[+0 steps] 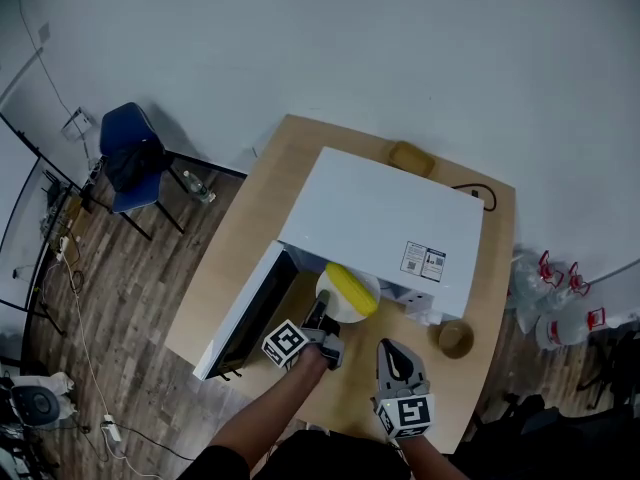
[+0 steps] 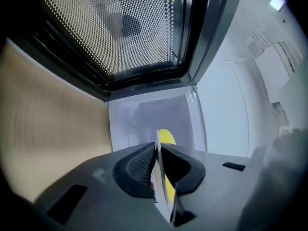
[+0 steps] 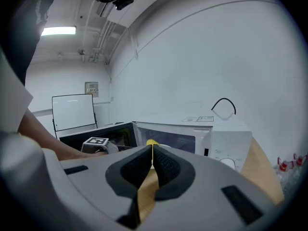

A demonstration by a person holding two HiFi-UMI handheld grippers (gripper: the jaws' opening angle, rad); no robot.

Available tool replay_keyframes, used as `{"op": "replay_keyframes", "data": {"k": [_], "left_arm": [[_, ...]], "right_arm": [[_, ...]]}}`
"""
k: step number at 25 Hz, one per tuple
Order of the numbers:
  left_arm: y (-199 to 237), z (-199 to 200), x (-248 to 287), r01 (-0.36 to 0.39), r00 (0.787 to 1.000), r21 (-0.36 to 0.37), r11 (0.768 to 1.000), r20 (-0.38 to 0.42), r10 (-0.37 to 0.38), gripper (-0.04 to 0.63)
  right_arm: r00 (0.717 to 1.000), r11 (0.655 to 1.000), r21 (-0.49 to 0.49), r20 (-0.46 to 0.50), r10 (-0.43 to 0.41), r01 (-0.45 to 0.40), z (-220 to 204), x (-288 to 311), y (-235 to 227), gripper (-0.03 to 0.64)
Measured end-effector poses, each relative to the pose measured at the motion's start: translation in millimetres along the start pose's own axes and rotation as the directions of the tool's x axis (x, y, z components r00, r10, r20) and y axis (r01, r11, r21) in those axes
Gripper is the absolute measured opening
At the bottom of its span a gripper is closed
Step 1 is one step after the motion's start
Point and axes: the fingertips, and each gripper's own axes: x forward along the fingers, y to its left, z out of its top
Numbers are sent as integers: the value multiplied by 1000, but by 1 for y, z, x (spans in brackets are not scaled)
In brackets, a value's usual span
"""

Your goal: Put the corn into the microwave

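A ceiling lamp (image 3: 58, 31) lights evenly; gripper views bulge, dark-cornered, left one blurred.

Head view steeply overhead; gripper views toward microwave (image 1: 380, 218)

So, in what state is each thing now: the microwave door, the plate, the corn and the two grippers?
Microwave door: open wide.
Plate: held by its rim at the opening of the microwave.
Corn: lying on the plate.
Left gripper: shut on the plate's rim.
Right gripper: shut, with nothing in it.
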Motion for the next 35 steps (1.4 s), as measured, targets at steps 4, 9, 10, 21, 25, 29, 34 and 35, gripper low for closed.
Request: {"op": "replay_keyframes", "data": {"k": [4, 9, 10, 21, 25, 29, 34, 35], "left_arm": [[7, 1, 20, -6, 1000, 9, 1000, 6, 5, 23], [18, 7, 45, -9, 1000, 43, 999, 7, 8, 23], [21, 8, 51, -13, 1000, 49, 999, 8, 13, 23], [39, 10, 86, -52, 998, 21, 998, 38, 51, 23], [49, 10, 88, -85, 994, -16, 996, 70, 86, 25], [54, 9, 89, -99, 991, -27, 995, 93, 101, 24], [55, 13, 91, -121, 985, -1, 993, 122, 120, 24], [54, 14, 92, -130, 984, 5, 992, 123, 128, 25]], "right_arm": [[1000, 1000, 22, 14, 12, -12, -1, 3, -1, 63], [999, 999, 28, 15, 37, -38, -3, -1, -3, 63], [999, 999, 33, 15, 39, -40, -4, -2, -4, 63], [999, 998, 44, -18, 47, -46, -16, -1, -9, 63], [999, 998, 47, -28, 47, -45, -18, 3, -12, 63], [999, 997, 60, -30, 43, -41, -23, 1, -14, 63], [998, 997, 67, -35, 46, -44, -26, -5, -12, 63], [998, 997, 69, -37, 45, -42, -27, -5, -13, 63]]}}
